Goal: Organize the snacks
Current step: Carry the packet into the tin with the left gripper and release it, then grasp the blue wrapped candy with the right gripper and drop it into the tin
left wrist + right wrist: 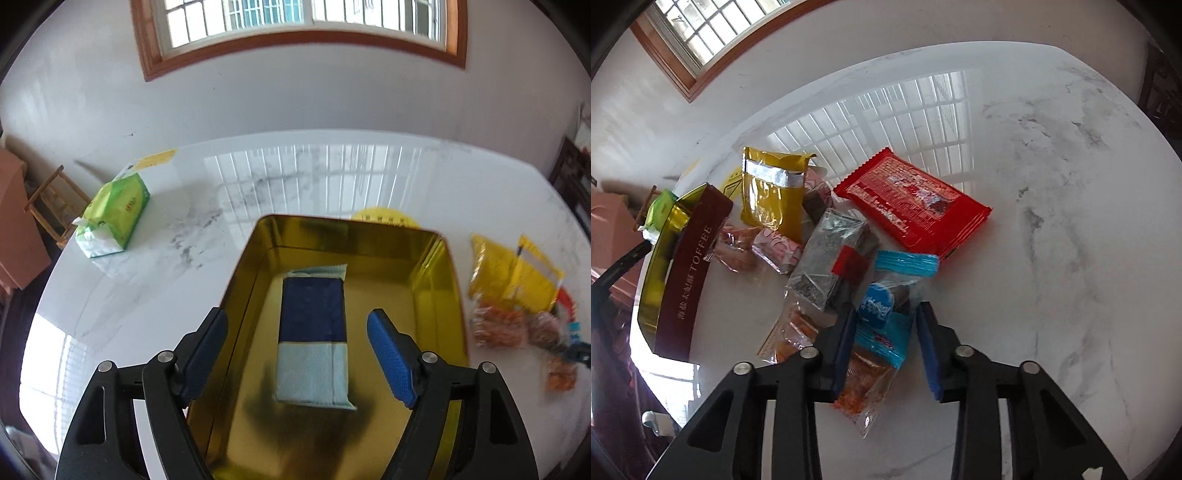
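Note:
A gold-lined tin box (439,295) sits on the white marble table; its brown TOFFEE side (690,280) shows in the right wrist view. A navy and pale blue snack packet (314,332) lies flat inside it. My left gripper (297,347) is open above the tin, its fingers either side of that packet and apart from it. My right gripper (886,328) is open around a blue cookie packet (890,302) on the snack pile, not closed on it. The pile holds a red packet (916,199), a yellow bag (775,192) and a clear-wrapped dark bar (831,254).
A green tissue pack (114,218) lies at the table's left side. More snacks, among them the yellow bag (513,273), lie right of the tin. A wooden chair (51,203) stands beyond the left edge. Bare marble (1071,221) spreads right of the pile.

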{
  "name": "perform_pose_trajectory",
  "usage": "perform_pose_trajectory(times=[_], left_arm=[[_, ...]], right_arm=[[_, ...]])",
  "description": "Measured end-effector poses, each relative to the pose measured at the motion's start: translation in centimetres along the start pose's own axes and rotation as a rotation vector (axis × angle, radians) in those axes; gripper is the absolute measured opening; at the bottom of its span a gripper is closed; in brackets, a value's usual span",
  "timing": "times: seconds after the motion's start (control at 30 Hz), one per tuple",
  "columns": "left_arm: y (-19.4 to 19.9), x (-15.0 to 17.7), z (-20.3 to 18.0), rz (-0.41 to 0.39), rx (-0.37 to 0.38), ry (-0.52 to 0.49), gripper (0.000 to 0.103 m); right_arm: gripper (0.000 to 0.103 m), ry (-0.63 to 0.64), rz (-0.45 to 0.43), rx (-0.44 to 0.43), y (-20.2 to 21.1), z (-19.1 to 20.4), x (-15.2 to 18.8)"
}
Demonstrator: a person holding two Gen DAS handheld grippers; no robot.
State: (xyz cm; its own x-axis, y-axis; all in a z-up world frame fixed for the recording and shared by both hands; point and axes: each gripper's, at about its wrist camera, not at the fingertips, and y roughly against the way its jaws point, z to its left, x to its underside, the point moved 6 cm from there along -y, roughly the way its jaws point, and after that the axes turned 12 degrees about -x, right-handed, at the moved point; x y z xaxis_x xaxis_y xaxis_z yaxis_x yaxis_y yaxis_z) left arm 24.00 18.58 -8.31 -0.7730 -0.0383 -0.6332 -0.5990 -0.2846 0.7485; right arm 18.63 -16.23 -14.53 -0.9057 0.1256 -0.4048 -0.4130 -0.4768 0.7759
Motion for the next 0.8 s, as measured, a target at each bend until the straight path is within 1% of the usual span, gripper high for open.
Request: perform_pose_trajectory(times=[0.13,0.3,0.43,0.53,0.57,0.63,0.67,0.7,0.73,0.8], left_arm=[[2.1,0.5,1.3,-0.013,0.028,0.059,0.078],[5.6,2.5,1.9,-0.038,0.068,0.111,0.078],[7.8,4.2,1.7,-0.038,0.098,0.164,0.078],[9.0,5.6,1.2,-0.021,0.123,0.19,0.079],[9.3,6.1,1.0,-0.014,0.117,0.197,0.08],[9.8,7.1,1.1,-0.003,0.068,0.224,0.083],[10.1,7.5,1.2,-0.001,0.043,0.243,0.089],[10.4,7.9,1.4,-0.003,0.034,0.264,0.095],[10.7,8.3,1.5,-0.002,0.034,0.278,0.097],[11.0,9.2,1.8,0.023,0.032,0.317,0.097]], right_arm=[[0.024,-0.019,-0.01,-0.02,0.2,-0.4,0.1],[0.024,-0.064,-0.037,-0.065,1.6,-1.3,0.6],[0.024,-0.05,-0.07,-0.071,3.4,-0.9,0.3],[0.024,-0.033,-0.096,-0.082,4.7,0.0,-0.2],[0.024,-0.023,-0.103,-0.096,5.1,0.6,-0.4],[0.024,0.004,-0.11,-0.126,5.7,2.2,-0.9],[0.024,0.027,-0.112,-0.143,5.8,3.5,-1.2],[0.024,0.045,-0.113,-0.158,5.8,4.4,-1.5],[0.024,0.071,-0.111,-0.18,5.7,5.8,-1.8],[0.024,0.129,-0.1,-0.227,5.1,9.2,-2.5]])
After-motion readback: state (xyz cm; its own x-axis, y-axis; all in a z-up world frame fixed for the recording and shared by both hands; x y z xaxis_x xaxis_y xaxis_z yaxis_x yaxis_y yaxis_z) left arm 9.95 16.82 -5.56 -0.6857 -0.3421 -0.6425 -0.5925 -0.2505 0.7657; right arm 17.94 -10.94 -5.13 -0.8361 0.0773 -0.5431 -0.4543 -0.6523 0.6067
